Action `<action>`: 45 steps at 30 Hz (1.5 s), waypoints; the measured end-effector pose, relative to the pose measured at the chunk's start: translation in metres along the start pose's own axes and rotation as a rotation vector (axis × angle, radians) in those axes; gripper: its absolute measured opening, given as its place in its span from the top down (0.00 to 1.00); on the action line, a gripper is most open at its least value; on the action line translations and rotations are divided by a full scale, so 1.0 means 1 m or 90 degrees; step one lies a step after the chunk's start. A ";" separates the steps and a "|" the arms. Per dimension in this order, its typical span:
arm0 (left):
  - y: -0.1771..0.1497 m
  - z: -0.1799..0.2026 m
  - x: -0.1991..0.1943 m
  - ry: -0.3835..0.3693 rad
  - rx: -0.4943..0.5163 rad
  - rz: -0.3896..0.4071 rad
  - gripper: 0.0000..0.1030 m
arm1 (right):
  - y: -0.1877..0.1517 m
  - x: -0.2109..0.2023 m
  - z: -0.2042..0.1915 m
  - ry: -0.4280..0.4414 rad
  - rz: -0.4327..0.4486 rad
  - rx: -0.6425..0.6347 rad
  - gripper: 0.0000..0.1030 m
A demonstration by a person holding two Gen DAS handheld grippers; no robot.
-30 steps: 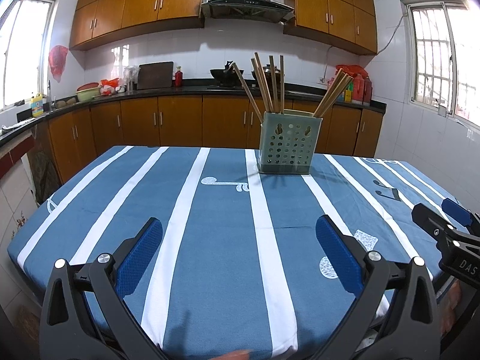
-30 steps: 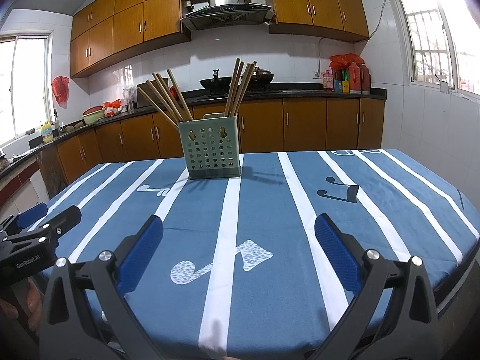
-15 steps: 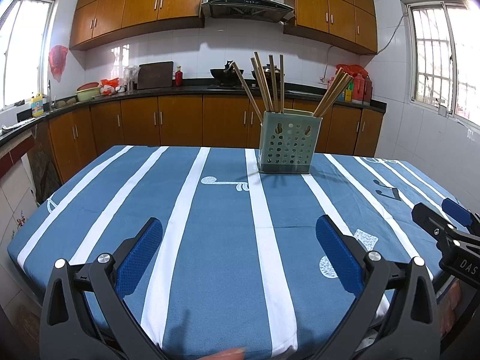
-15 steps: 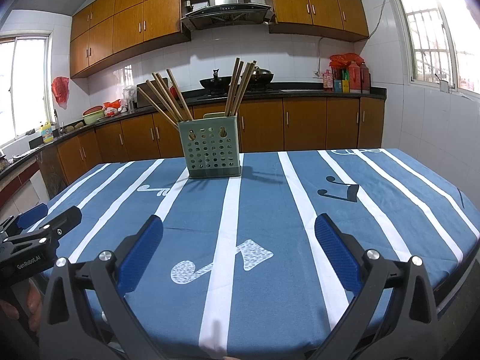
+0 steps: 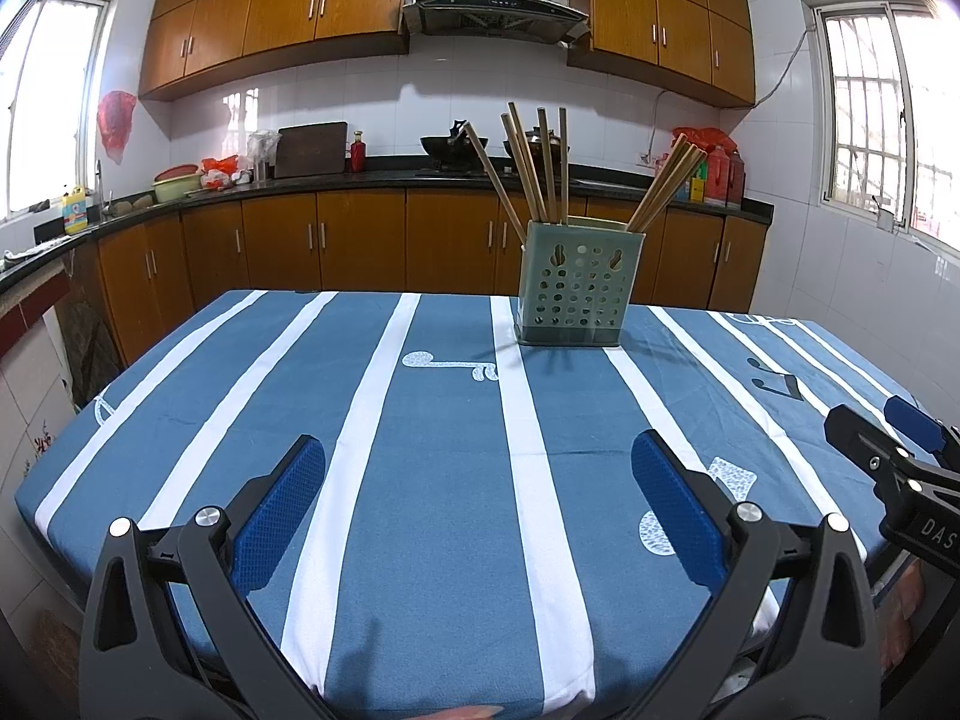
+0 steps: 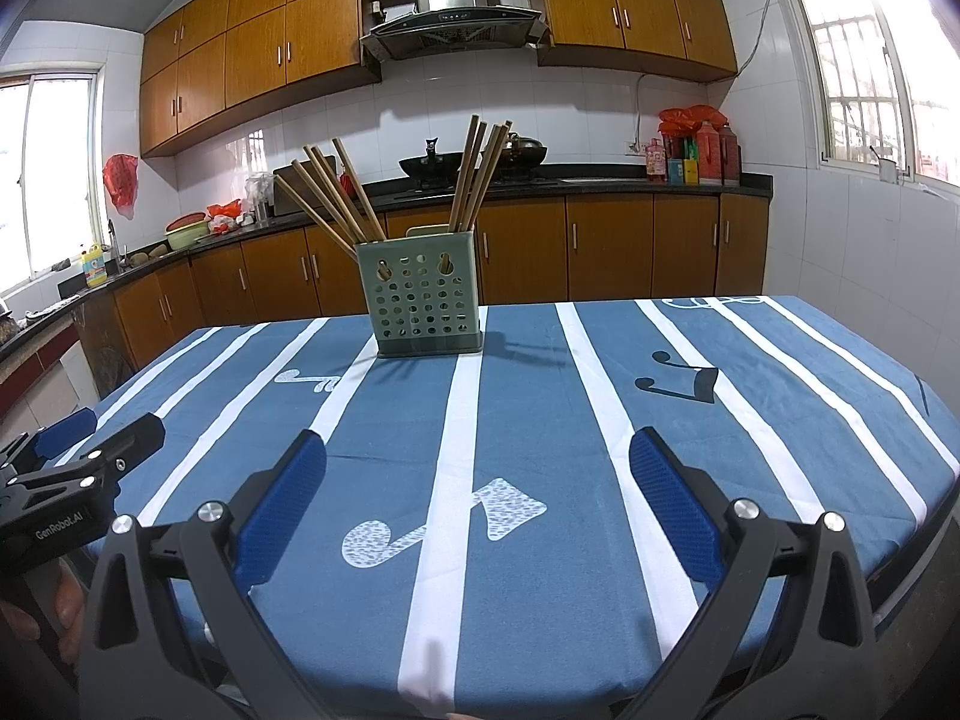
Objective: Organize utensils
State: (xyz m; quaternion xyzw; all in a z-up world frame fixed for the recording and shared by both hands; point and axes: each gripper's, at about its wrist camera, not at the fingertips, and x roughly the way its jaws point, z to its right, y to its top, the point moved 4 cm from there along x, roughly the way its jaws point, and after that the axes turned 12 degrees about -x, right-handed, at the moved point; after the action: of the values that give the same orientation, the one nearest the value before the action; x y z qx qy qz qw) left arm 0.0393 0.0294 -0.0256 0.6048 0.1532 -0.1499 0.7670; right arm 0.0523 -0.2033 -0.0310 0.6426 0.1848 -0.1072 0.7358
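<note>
A pale green perforated utensil holder (image 5: pixel 577 291) (image 6: pixel 422 294) stands upright on the far half of the table. Several wooden chopsticks (image 5: pixel 531 165) (image 6: pixel 336 195) lean out of it in two bunches, one per side. My left gripper (image 5: pixel 477 501) hovers over the table's near edge, open, with nothing between its blue pads. My right gripper (image 6: pixel 477 501) is likewise open and empty at the near edge. Each gripper shows at the edge of the other's view: the right gripper (image 5: pixel 894 450) and the left gripper (image 6: pixel 84 450). Both are far short of the holder.
A blue cloth with white stripes and music notes covers the table (image 5: pixel 432 420) (image 6: pixel 600 408). Wooden cabinets and a dark countertop (image 5: pixel 360 180) with pans and bottles run along the back wall. Windows sit on both sides. A hand (image 6: pixel 36 612) holds the left gripper's handle.
</note>
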 end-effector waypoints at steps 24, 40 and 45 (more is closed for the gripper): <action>-0.001 -0.001 0.001 0.000 0.000 -0.002 0.02 | 0.000 0.000 0.000 0.000 -0.001 0.001 0.04; -0.006 -0.003 0.002 0.003 -0.001 -0.002 0.02 | -0.001 0.000 -0.002 0.001 -0.001 0.001 0.04; -0.006 -0.005 0.002 0.002 -0.004 -0.004 0.02 | -0.001 0.000 -0.002 0.001 -0.002 0.002 0.04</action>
State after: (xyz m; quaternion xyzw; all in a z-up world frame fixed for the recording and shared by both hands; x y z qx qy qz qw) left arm 0.0380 0.0327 -0.0330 0.6024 0.1565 -0.1506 0.7681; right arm 0.0521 -0.2015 -0.0321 0.6433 0.1862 -0.1080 0.7347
